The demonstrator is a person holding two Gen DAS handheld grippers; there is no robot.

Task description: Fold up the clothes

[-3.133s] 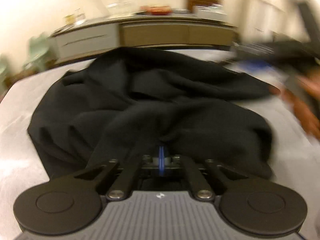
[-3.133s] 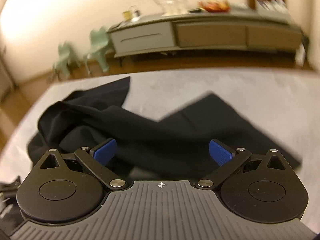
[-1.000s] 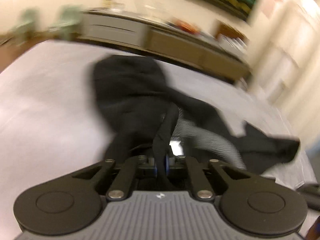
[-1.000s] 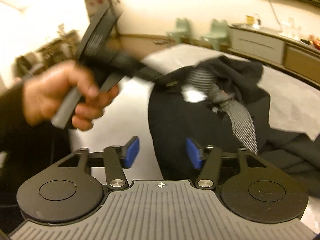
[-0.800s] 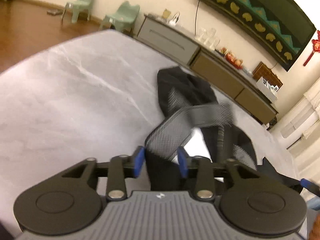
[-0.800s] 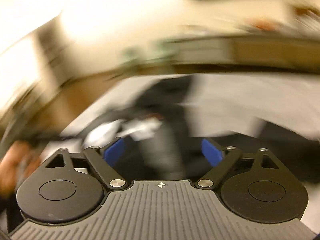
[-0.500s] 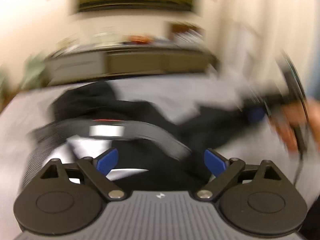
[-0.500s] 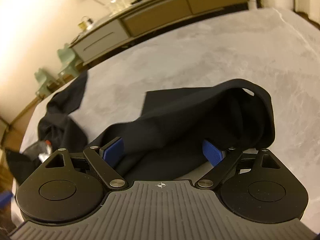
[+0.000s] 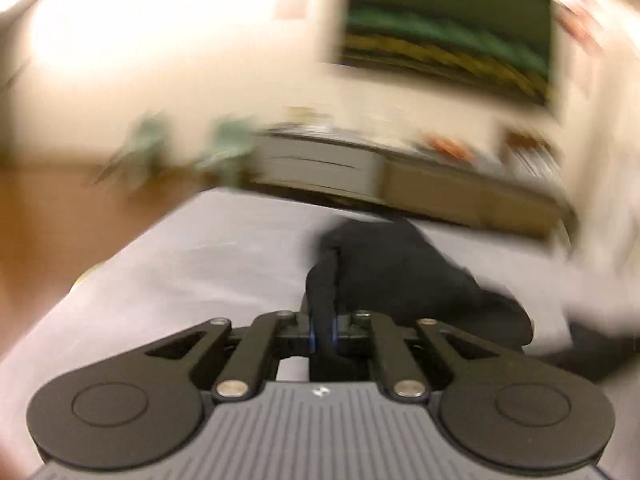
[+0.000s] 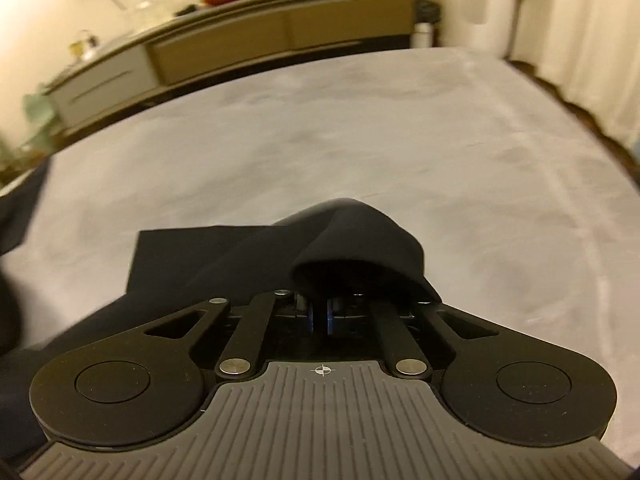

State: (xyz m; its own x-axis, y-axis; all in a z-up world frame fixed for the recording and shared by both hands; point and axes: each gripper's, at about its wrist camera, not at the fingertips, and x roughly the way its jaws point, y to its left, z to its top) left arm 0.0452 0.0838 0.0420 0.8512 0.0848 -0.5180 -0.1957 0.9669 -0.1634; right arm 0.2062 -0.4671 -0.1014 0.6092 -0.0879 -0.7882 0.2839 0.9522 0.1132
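The right gripper (image 10: 320, 318) has just snapped closed: half a second ago its blue pads stood wide around a hem of the black, soft knit garment (image 10: 352, 240), and now they are pinched together on that cloth, a rolled loop of it bulging up just ahead of the fingers. The left gripper (image 9: 324, 330) has likewise gone from wide open to clamped, a narrow dark fold of the same black garment (image 9: 384, 268) running up out of its closed pads (the view is badly motion-blurred, so which part of the garment this is I cannot tell).

Outward from the right grip, a flat squared-off panel of the cloth lies on the pale grey bed cover (image 10: 400, 120), with more dark fabric trailing off at the left edge. In the left view the garment sits bunched on the bed, and beyond it stands the long low sideboard (image 10: 248, 44) against the wall.

Both ends now being held, I judge the regrasp done; the garment is still crumpled, so spreading it flat looks like the step in hand, with the folding barely begun.
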